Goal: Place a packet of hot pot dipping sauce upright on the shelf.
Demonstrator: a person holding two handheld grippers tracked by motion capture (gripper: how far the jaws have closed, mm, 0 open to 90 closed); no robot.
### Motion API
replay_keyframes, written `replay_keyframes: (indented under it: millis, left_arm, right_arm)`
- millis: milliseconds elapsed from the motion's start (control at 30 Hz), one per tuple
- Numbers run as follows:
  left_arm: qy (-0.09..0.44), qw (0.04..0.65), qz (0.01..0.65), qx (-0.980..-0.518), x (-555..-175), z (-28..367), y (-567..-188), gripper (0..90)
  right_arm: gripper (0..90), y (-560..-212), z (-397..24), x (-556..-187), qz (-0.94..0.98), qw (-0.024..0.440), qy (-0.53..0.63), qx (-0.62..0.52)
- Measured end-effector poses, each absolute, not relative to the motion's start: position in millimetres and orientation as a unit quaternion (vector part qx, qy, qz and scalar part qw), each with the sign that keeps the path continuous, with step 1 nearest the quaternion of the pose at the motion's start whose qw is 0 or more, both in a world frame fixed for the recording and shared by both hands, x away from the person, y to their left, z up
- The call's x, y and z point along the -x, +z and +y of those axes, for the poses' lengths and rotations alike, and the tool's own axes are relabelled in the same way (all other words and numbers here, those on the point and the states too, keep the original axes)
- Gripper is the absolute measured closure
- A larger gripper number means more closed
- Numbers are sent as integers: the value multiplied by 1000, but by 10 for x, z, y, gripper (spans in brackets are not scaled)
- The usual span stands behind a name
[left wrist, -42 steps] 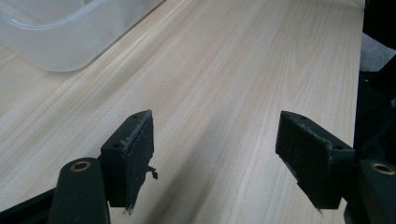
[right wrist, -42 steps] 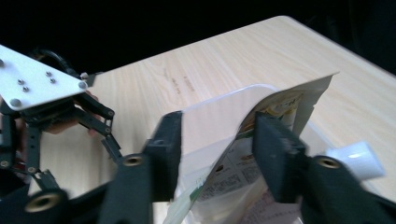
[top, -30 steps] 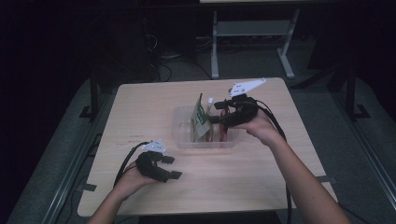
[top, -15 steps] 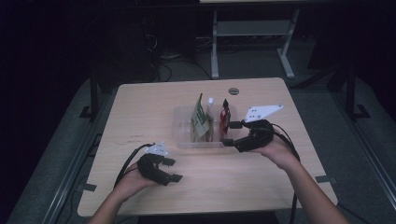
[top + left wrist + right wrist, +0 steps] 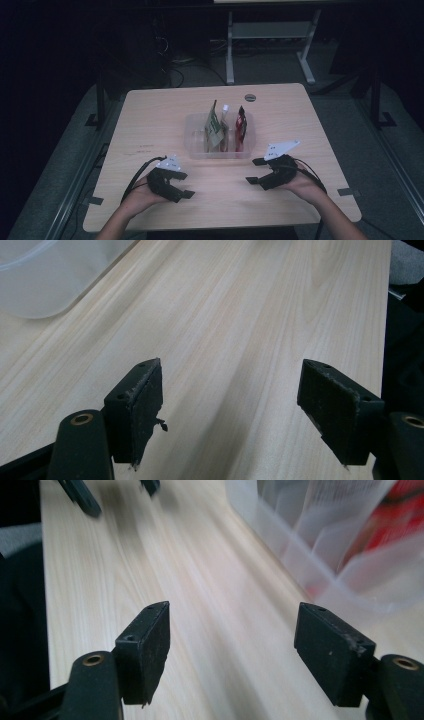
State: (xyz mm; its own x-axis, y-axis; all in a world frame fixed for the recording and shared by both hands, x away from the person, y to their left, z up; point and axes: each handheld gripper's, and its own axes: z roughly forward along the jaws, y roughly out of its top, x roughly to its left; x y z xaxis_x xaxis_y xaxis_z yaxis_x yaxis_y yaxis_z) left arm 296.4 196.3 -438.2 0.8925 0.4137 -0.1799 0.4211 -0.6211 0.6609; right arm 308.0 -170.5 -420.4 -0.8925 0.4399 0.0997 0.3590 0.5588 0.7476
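Right gripper (image 5: 256,171) is clear of the bin now: half a second ago it was beside the container's near right corner, and a second ago it was up over the packets. It sits low over the bare wood toward the near right part of the table (image 5: 150,115), jaws spread wide with nothing between them. In the right gripper view (image 5: 232,650) the grain shows through the gap, and the clear plastic bin (image 5: 320,560) stands off to one side, apart from the jaws.

Left gripper (image 5: 183,185) has barely shifted across all three moments, parked near the front left edge, jaws released and empty. The left gripper view (image 5: 230,405) shows wood between the pads (image 5: 147,405), with a corner of the bin (image 5: 45,280) at the upper left.

The bin (image 5: 192,145) stands mid-table, holding the upright packets: a green-and-tan one (image 5: 214,131), a pale one (image 5: 225,111), a red one (image 5: 241,122). They stand as they did half a second ago. A small dark disc (image 5: 250,97) lies beyond the bin.
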Motion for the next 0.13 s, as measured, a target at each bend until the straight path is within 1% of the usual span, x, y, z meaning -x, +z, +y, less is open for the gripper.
replay_keyframes:
  millis: [133]
  left_arm:
    - [-1,368,225,-902,-2969,1956,-4376,256]
  right_arm:
    - [303,-4214,-1724,-3085,880,46,415,-228]
